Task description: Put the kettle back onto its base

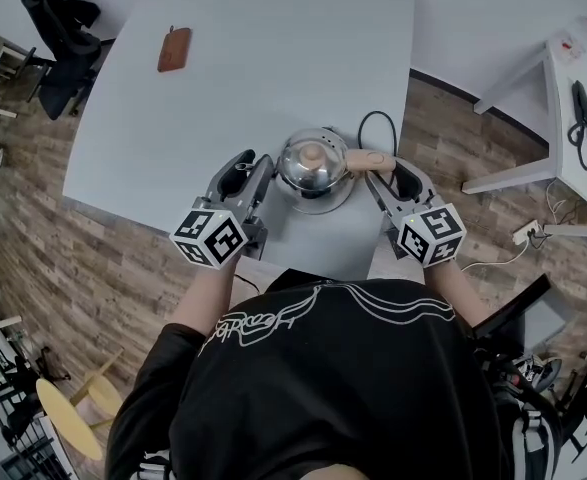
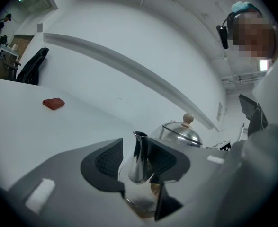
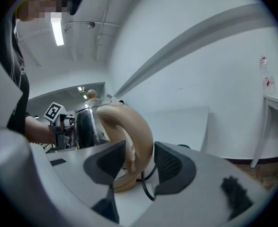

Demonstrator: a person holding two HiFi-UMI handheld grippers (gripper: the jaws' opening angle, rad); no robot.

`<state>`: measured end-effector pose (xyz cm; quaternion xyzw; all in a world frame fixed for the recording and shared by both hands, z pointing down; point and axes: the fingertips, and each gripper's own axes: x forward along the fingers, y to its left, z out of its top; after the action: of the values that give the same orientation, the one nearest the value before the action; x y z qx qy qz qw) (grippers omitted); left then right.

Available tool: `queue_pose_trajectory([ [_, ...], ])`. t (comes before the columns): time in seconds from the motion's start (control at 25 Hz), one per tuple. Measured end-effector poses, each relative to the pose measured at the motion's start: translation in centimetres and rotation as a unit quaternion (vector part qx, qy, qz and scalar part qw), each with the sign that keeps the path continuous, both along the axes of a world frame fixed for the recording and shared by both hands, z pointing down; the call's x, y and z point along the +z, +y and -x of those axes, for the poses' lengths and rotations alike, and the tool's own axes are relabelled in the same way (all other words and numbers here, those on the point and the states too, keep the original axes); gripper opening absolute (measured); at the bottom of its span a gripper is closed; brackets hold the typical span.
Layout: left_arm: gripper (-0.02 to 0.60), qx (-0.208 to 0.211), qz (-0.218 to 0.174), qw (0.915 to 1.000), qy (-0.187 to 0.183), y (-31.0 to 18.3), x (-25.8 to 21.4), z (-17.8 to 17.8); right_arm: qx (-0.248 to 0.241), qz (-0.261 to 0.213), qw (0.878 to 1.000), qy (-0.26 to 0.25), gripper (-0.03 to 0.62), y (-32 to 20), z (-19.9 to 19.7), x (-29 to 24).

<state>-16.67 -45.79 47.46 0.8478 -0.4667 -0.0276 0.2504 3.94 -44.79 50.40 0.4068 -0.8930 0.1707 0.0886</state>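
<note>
A shiny steel kettle (image 1: 311, 162) with a wooden lid knob stands on its round base (image 1: 325, 205) near the front edge of the white table (image 1: 253, 78). My left gripper (image 1: 256, 164) is at the kettle's left side. In the left gripper view its jaws (image 2: 138, 157) straddle the steel spout (image 2: 139, 151), with a gap at the left pad. My right gripper (image 1: 385, 174) is at the kettle's right. In the right gripper view its jaws (image 3: 139, 157) stand on either side of the beige handle (image 3: 138, 126), with white showing between handle and right pad. Both grippers are open.
A brown pouch (image 1: 174, 49) lies far back left on the table. The base's black cable (image 1: 375, 122) loops behind the kettle. A black chair (image 1: 59, 36) stands at the table's left end. A second white table (image 1: 573, 153) with a phone is at the right.
</note>
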Motion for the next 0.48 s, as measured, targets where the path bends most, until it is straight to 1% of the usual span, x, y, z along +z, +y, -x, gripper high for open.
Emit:
queue_pose_trajectory([
  [0.08,0.158,-0.010,0.000,0.9999,0.000,0.3,-0.2,0.8,-0.003,0.002,1.000,0.007,0.183,0.9,-0.3,-0.2],
  [0.2,0.164,-0.026,-0.004,0.9996,-0.004,1.6,-0.6,1.8,-0.012,-0.001,1.000,0.017,0.183,2.7,-0.9,-0.7],
  [0.24,0.164,-0.032,-0.004,0.9995,-0.003,2.2,-0.6,2.1,-0.014,-0.001,1.000,0.009,0.183,3.3,-1.1,-1.0],
  [0.36,0.163,-0.042,0.003,0.9991,0.006,4.4,-0.6,2.3,-0.025,0.010,0.999,-0.037,0.183,5.4,-1.6,-2.3],
  [0.44,0.161,-0.042,0.008,0.9990,0.014,6.3,-0.8,1.9,-0.043,0.016,0.997,-0.058,0.183,7.2,-1.5,-3.2],
  [0.48,0.158,-0.039,0.011,0.9990,0.019,7.3,-1.0,1.6,-0.059,0.021,0.996,-0.069,0.183,8.3,-1.3,-3.7],
])
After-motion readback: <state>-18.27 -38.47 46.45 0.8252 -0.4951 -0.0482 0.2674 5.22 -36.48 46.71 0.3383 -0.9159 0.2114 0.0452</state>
